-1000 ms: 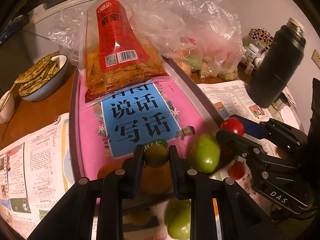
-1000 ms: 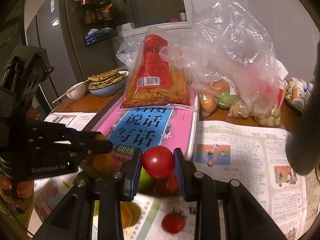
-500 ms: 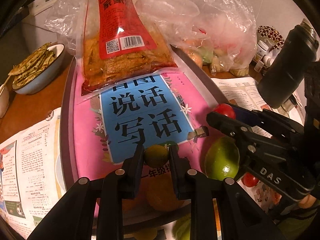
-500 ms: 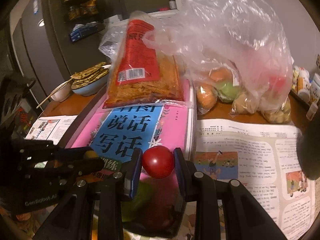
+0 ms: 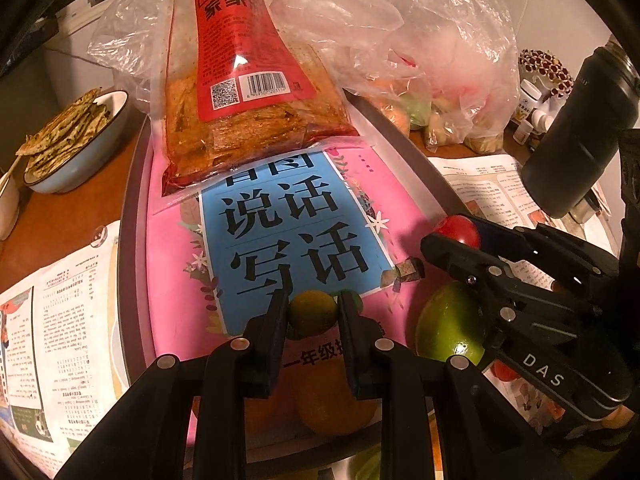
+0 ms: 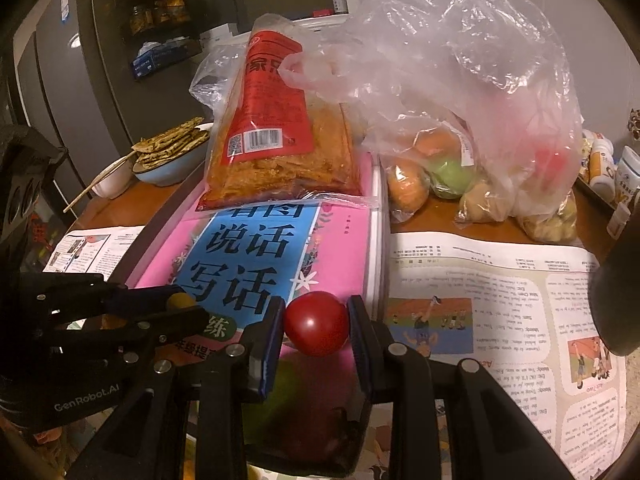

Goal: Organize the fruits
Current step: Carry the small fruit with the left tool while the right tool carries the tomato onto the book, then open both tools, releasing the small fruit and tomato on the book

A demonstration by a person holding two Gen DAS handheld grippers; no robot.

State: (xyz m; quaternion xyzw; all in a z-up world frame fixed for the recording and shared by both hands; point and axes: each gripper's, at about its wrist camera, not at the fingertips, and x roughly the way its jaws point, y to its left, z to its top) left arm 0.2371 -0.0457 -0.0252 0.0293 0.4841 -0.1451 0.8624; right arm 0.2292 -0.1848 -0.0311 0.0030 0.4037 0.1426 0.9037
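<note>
My left gripper (image 5: 313, 314) is shut on a small yellow-green citrus fruit (image 5: 312, 312), held above the pink book (image 5: 176, 264) on the tray. My right gripper (image 6: 316, 326) is shut on a red tomato (image 6: 316, 323), held over the book's near right corner; it also shows in the left wrist view (image 5: 458, 230). A green mango (image 5: 448, 326) and an orange (image 5: 332, 404) lie below the grippers. The left gripper appears at the left of the right wrist view (image 6: 180, 308).
A red snack bag (image 5: 248, 92) lies on the book's far end. A clear plastic bag of fruit (image 6: 460, 152) sits at the back right. A bowl of flatbread (image 5: 72, 136) stands left. A dark flask (image 5: 576, 132) stands right. Newspaper (image 6: 500, 300) covers the table.
Both grippers have moved forward over the pink book, each carrying its fruit. The mango and orange now lie closer beneath them.
</note>
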